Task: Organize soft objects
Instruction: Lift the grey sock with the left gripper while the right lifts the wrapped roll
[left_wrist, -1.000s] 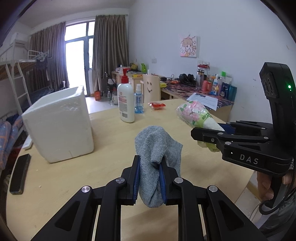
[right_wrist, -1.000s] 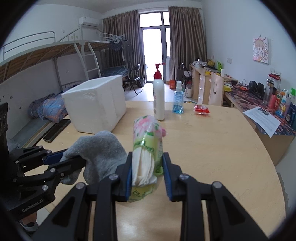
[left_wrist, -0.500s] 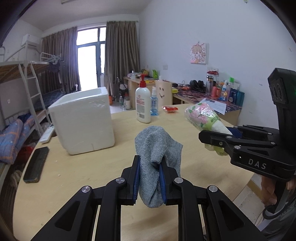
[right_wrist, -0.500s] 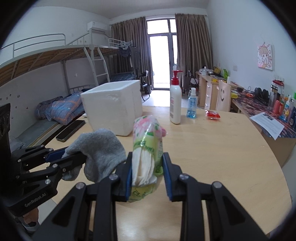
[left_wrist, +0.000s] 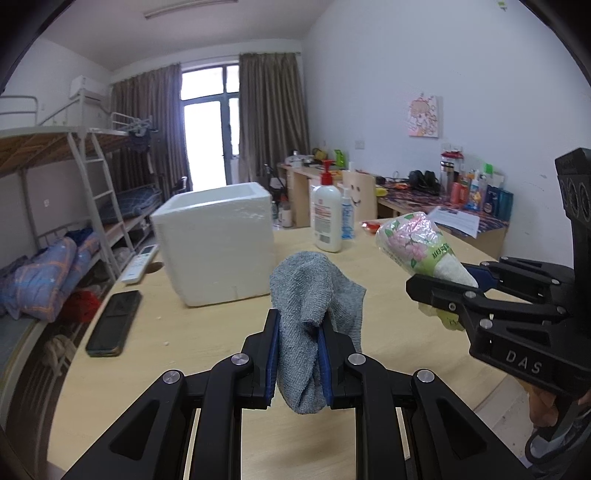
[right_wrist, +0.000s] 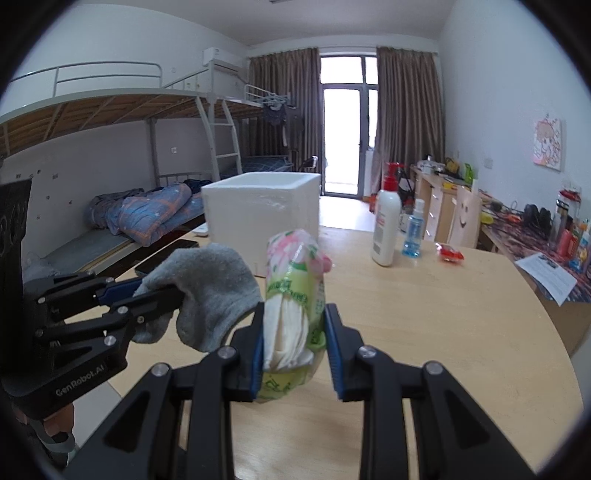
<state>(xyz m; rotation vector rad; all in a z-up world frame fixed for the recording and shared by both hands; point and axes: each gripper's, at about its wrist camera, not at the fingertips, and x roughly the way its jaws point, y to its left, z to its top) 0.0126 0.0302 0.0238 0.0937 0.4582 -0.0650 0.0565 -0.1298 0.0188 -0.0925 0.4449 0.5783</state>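
My left gripper (left_wrist: 298, 354) is shut on a grey sock (left_wrist: 314, 295), which bunches up above the blue pads and hangs below them. The right gripper (right_wrist: 294, 347) is shut on a soft tissue pack (right_wrist: 295, 280) in green and pink floral wrap, held upright over the table. From the left wrist view the tissue pack (left_wrist: 417, 247) and the right gripper (left_wrist: 443, 288) appear at the right. In the right wrist view the sock (right_wrist: 207, 280) and the left gripper (right_wrist: 155, 291) sit at the left. A white foam box (left_wrist: 218, 243) (right_wrist: 262, 214), open at the top, stands ahead on the wooden table (left_wrist: 184, 343).
A lotion pump bottle (left_wrist: 327, 218), a small blue bottle (left_wrist: 346, 218) and a red packet (right_wrist: 450, 253) stand at the table's far side. A dark phone (left_wrist: 114, 323) and a white remote (left_wrist: 140, 258) lie near the left edge. Bunk beds stand left, a cluttered desk right.
Both grippers have swung leftward across the table with their loads still held. The foam box has shifted from the left of each view toward the middle.
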